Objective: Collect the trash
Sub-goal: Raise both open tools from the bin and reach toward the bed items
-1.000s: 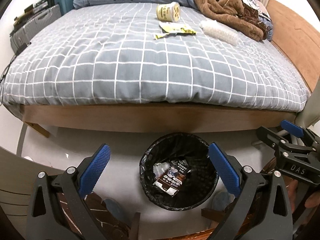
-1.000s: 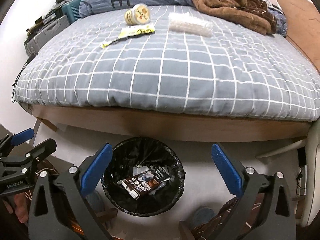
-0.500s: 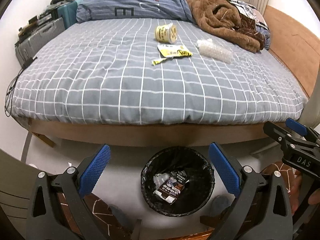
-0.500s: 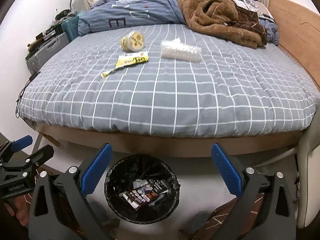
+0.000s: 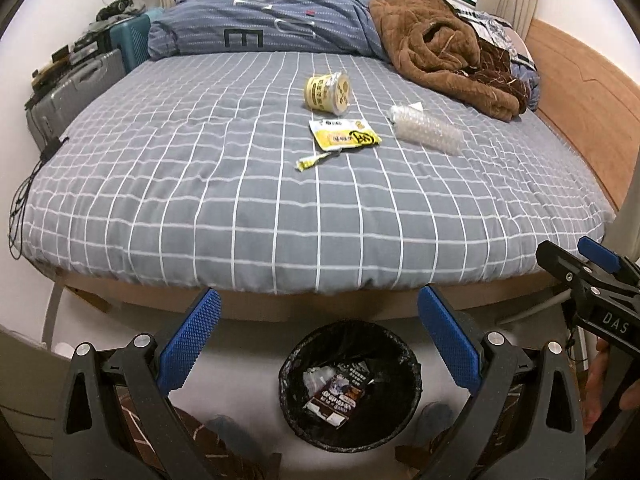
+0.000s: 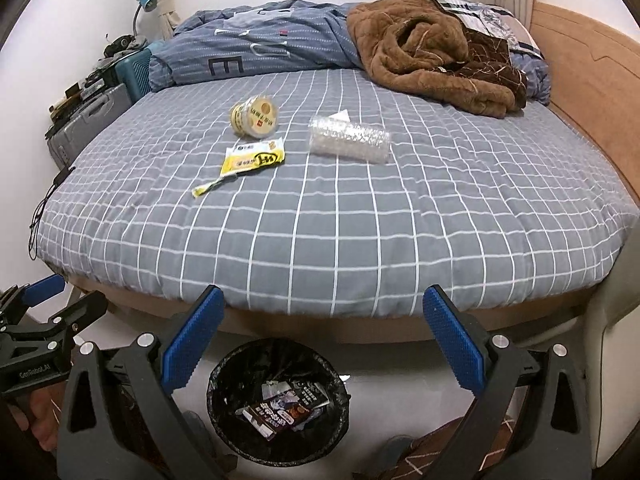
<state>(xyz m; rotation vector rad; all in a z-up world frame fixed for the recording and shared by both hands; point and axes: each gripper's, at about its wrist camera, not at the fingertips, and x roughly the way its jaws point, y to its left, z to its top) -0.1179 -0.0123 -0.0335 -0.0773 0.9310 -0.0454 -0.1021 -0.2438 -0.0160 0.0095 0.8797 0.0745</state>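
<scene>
A black-lined trash bin (image 5: 408,360) (image 6: 224,392) stands on the floor by the bed's foot, holding a few wrappers. On the grey checked bed lie a yellow cup (image 5: 329,92) (image 6: 256,116) on its side, a yellow wrapper (image 5: 344,136) (image 6: 254,157), a small torn yellow strip (image 5: 314,160) (image 6: 212,186) and a clear plastic package (image 5: 426,130) (image 6: 350,140). My left gripper (image 5: 318,340) and right gripper (image 6: 320,340) are both open and empty, held above the bin, well short of the trash on the bed.
A brown blanket (image 5: 444,48) and a blue duvet (image 5: 260,28) are piled at the bed's far end. Suitcases (image 5: 80,92) stand left of the bed. A wooden headboard (image 5: 584,92) runs along the right. The other gripper shows at each view's edge (image 5: 592,280) (image 6: 36,328).
Both grippers have risen and tilted up from the bin, so the bed top and the trash on it fill more of each view. Both stay open.
</scene>
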